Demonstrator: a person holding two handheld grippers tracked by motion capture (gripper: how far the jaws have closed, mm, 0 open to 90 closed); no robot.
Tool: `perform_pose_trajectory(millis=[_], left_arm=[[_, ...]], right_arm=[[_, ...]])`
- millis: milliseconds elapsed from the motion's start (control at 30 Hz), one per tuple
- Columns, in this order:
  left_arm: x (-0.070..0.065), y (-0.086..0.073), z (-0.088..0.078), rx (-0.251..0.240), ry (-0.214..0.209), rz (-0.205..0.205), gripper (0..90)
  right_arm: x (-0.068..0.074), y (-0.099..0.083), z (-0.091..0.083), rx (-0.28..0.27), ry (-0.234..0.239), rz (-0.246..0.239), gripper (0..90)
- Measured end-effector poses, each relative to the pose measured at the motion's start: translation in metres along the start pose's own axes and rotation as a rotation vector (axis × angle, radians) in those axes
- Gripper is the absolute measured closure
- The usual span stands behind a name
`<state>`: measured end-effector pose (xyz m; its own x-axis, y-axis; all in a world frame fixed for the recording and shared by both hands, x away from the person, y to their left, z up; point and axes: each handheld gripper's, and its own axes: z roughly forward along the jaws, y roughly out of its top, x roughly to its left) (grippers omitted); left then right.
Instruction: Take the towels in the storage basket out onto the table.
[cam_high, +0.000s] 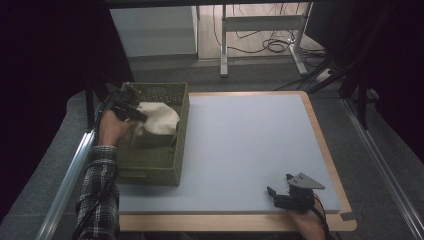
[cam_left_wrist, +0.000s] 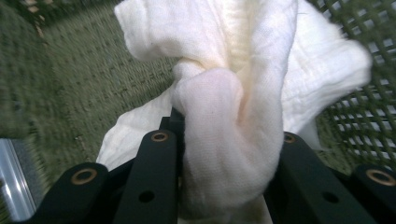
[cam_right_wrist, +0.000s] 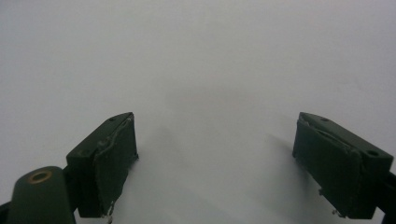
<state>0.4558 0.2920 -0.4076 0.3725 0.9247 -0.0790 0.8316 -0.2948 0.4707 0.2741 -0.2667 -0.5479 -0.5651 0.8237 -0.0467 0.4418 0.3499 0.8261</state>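
Observation:
A cream cloth (cam_high: 159, 119) hangs bunched over the green woven basket (cam_high: 175, 161) at the table's left. My left gripper (cam_high: 134, 114) is shut on it, held by a hand in a plaid sleeve. In the left gripper view a thick twist of the cloth (cam_left_wrist: 224, 140) is pinched between the two black jaws, the rest billowing above the basket's floor (cam_left_wrist: 88, 79). My right gripper (cam_high: 282, 191) rests near the front right of the table, open. In the right gripper view my right gripper (cam_right_wrist: 215, 154) has wide-apart pads (cam_right_wrist: 114, 161) with bare mat between them.
The pale blue mat (cam_high: 240, 145) covers a wooden-edged table (cam_high: 330, 150). The basket's mesh wall (cam_left_wrist: 364, 98) stands close behind the cloth. A metal rail (cam_high: 70, 175) runs along the left side. A desk frame and cables (cam_high: 270, 45) lie on the floor beyond.

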Motion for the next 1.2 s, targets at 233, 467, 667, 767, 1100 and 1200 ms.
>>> perform_pose_trajectory(millis=[233,467,667,767,1100,1200], left_arm=[[0.001,-0.006,-0.033,-0.06,0.02,-0.001,72.4],[0.0,-0.01,-0.052,-0.091,0.021,0.003,72.5],[-0.009,-0.006,-0.07,-0.115,0.019,0.028,72.3],[-0.012,-0.003,-0.076,-0.121,0.02,0.038,72.3],[-0.033,0.013,-0.104,-0.14,0.012,0.084,72.1],[-0.042,0.019,-0.111,-0.153,0.004,0.103,72.1]], right_arm=[[0.0,0.0,0.0,-0.001,0.0,0.0,13.6],[0.0,0.0,0.0,-0.001,0.0,0.0,13.7],[0.0,0.0,0.0,-0.001,0.0,0.0,13.7],[0.0,0.0,0.0,-0.001,0.0,0.0,13.7],[0.0,0.0,0.0,-0.002,0.0,0.0,13.7],[0.0,0.0,0.0,-0.002,0.0,0.0,13.6]])
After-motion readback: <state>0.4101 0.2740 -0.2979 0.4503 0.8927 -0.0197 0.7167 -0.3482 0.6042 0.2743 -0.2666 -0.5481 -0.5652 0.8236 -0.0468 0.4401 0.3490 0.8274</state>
